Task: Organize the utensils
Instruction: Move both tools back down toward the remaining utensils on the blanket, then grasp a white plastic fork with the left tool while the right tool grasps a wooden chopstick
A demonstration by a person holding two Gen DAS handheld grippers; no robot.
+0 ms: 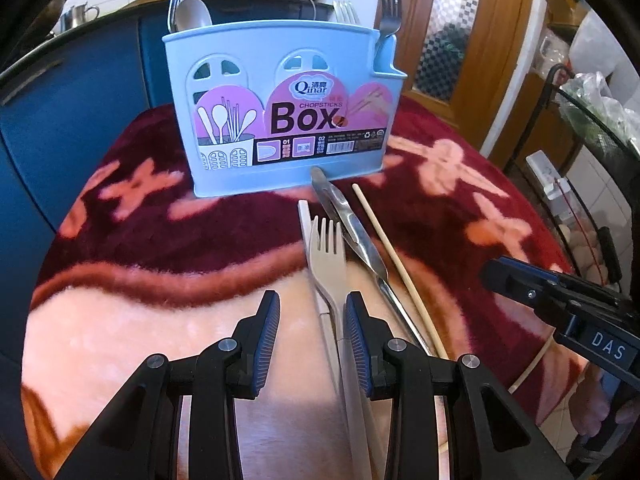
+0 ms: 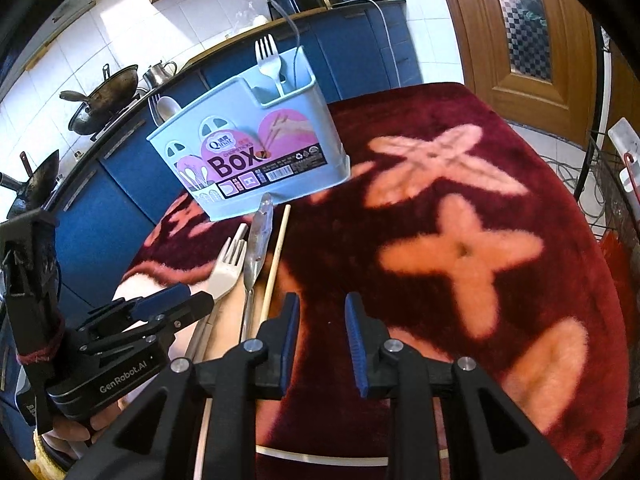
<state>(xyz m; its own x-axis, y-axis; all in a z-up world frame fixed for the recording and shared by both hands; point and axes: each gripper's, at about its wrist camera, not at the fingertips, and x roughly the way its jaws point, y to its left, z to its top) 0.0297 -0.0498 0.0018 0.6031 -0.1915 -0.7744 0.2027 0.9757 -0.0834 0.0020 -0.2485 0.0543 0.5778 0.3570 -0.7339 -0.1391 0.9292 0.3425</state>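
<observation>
Left wrist view: a pale blue utensil box (image 1: 280,120) stands at upper centre on a round table covered by a dark red plush cloth (image 1: 160,220) with pink cross shapes. Its pink label reads "Chopsticks Box". Rising from the box are three forks and one spoon (image 1: 195,12): one fork beside the spoon at the left end, one pale fork (image 1: 346,11) behind the middle, one metal fork (image 1: 390,8) in the small side pocket at the right. In front of the box, four loose utensils lie side by side, running toward the bottom of the frame: one white chopstick (image 1: 310,240), one cream plastic fork (image 1: 329,264) over it, one metal knife (image 1: 348,220) whose tip touches the box's base, and one wooden chopstick (image 1: 394,256). The left gripper (image 1: 312,316) fills the bottom centre, its two blue-padded fingers partly apart with nothing clamped; the cream fork's handle passes just beside the right-hand pad. The right gripper (image 1: 516,280) enters from the right edge; how far it is parted cannot be told here.

Right wrist view: the box (image 2: 248,152) sits tilted at upper left of centre, one white fork (image 2: 267,60) upright in its side pocket. The same four utensils lie below it: cream fork (image 2: 228,270), white chopstick (image 2: 240,232), knife (image 2: 258,240), wooden chopstick (image 2: 278,252). The right gripper (image 2: 322,312), at bottom centre, has a narrow empty gap above the cloth (image 2: 460,248). The left gripper (image 2: 188,300) reaches in from lower left, its tips at the fork's handle.
</observation>
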